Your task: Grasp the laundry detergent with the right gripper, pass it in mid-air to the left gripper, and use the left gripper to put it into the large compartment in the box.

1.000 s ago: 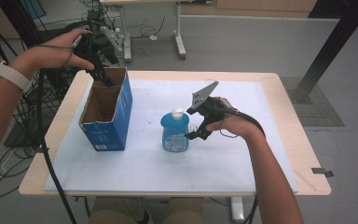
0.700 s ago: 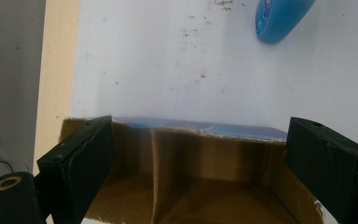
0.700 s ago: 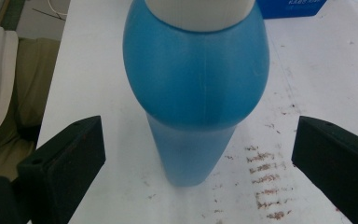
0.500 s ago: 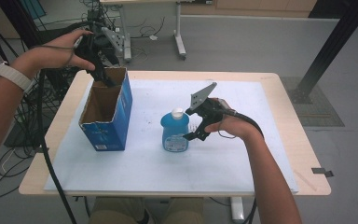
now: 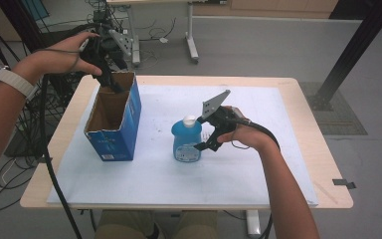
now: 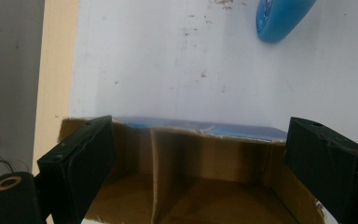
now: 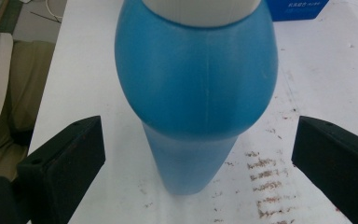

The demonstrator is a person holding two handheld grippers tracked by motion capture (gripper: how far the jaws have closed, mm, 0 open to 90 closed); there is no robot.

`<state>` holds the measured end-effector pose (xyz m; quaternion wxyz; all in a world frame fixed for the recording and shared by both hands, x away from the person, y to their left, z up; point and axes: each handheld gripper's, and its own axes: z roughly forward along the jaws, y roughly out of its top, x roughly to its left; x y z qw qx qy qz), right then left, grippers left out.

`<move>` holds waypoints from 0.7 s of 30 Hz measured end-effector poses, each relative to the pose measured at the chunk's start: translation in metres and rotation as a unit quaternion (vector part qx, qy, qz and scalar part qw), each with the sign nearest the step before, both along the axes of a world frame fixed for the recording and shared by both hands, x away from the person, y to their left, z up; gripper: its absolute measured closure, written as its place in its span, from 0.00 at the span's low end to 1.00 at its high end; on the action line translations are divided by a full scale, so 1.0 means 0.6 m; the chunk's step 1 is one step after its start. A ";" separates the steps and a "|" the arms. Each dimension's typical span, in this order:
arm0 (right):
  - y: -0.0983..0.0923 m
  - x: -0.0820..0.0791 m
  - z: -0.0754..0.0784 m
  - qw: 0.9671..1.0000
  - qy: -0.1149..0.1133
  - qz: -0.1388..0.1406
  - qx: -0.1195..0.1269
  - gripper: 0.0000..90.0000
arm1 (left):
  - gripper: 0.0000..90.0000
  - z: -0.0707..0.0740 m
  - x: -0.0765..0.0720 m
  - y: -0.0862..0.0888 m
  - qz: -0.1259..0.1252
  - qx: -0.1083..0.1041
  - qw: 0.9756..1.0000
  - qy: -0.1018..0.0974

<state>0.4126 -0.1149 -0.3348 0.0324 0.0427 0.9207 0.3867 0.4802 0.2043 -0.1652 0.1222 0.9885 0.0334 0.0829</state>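
Left gripper [image 5: 110, 82]: held over the far end of the cardboard box [image 5: 113, 124], near the worktop's far-left corner; its tips dip just inside the box's open top
Left jaws: standing wide apart with nothing between the pads; in the left gripper view they straddle the open mouth of the box, one at each side wall, not pressing on the cardboard
Cardboard box: upright on the white mat [image 5: 258, 164], on the left part of the worktop [image 5: 308, 99], top flaps open, blue printed outside, bare brown inside; nothing can be made out inside it
Right gripper [image 5: 206, 142]: at the middle of the worktop, just to the right of the blue bottle [image 5: 186, 139], pointing at it from the person's right side, the grey three-cornered plate tilted up on top
Right jaws: apart, one on each side of the bottle's lower body; in the right gripper view a clear gap shows between each pad and the bottle, so there is no grip on it
Blue bottle: standing upright on the mat near the worktop's centre, white cap on top, well apart from the box
Hands: the left hand [image 5: 67, 55] wraps its gripper's body above the box; the right hand [image 5: 243, 134] holds its gripper low over the mat
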 end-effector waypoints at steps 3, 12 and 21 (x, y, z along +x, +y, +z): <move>0.001 0.001 -0.001 1.000 -0.004 -0.001 0.003 0.03 | 0.11 -0.001 -0.001 0.000 0.001 0.000 1.000 0.001; 0.004 -0.001 -0.009 1.000 -0.007 -0.002 0.011 0.03 | 0.11 -0.005 0.000 0.001 0.000 -0.004 1.000 0.004; 0.009 -0.001 -0.018 1.000 -0.007 -0.001 0.016 0.03 | 0.11 -0.006 0.001 0.002 0.001 -0.007 1.000 0.004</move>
